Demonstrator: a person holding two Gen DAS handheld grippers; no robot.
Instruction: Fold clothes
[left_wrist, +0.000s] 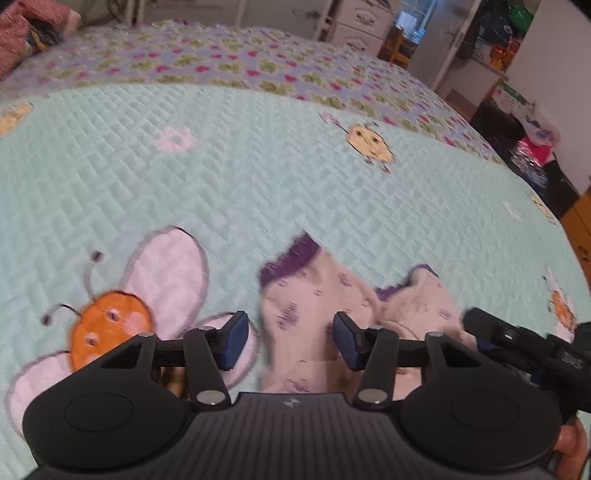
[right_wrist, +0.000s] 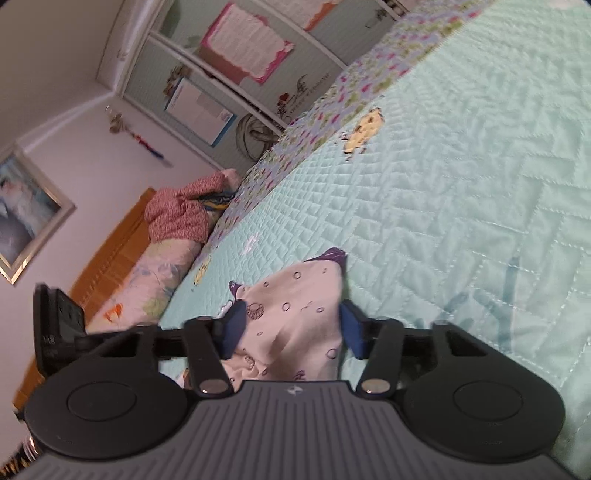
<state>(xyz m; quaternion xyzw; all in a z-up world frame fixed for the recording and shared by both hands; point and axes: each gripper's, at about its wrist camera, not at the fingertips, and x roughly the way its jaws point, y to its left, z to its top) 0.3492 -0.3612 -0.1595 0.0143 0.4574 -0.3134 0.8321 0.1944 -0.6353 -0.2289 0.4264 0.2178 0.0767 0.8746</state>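
Bedspread (left_wrist: 258, 177), mint and quilted, carries a pink garment (left_wrist: 314, 314) near its close edge, purple cuffs pointing toward the far side. Left gripper (left_wrist: 291, 339) fingers stand half-open astride it, pads clear. Right gripper (right_wrist: 291, 328) fingers pinch bunched cloth.

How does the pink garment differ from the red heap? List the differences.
The garment is pale pink with purple trim and small prints; the heap is red-patterned. The garment sits bunched between the right gripper's pads; the heap lies at the bed's far end, with no gripper near it. Both are crumpled, unfolded cloth.
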